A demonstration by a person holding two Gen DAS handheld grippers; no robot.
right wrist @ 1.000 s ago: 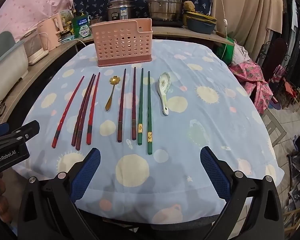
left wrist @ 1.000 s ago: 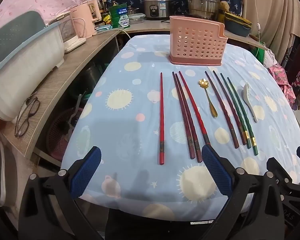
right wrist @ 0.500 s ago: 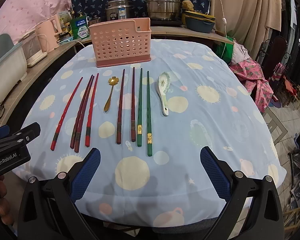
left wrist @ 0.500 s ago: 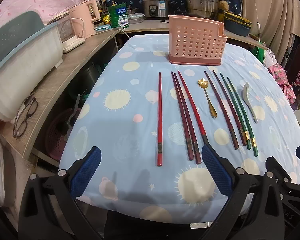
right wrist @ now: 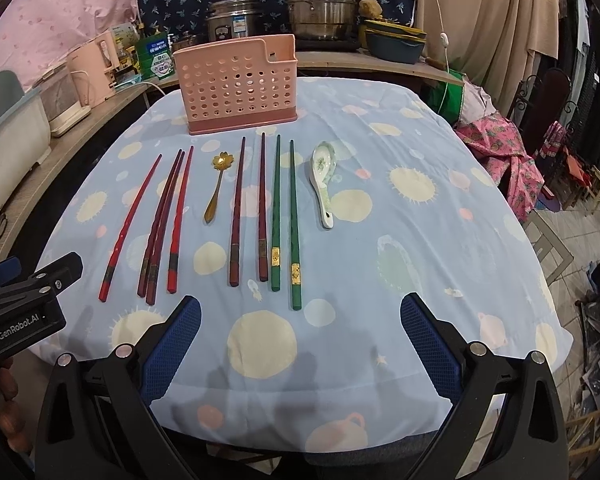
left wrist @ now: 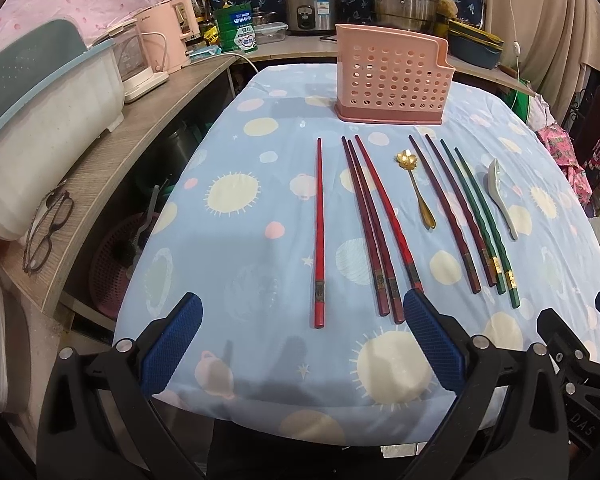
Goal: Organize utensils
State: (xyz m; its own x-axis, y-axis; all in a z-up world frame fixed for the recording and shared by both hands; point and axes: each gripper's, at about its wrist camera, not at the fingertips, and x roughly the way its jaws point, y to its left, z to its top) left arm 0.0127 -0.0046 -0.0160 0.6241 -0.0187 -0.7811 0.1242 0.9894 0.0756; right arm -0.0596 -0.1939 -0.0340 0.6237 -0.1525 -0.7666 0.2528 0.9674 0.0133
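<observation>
Both the left gripper (left wrist: 300, 338) and the right gripper (right wrist: 300, 340) hang spread apart, empty, near the desk's (right wrist: 440, 248) chopsticks; the left gripper's black body reads "GenRobot.AI".

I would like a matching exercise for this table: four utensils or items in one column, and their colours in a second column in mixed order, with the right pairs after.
Things:
1. holder
2. flower spoon
3. soup spoon
4. rightmost chopstick

Colours:
A. green
B. pink
C. white with a green pattern
D. gold

Pairs: 1-B, 2-D, 3-C, 4-A
</observation>
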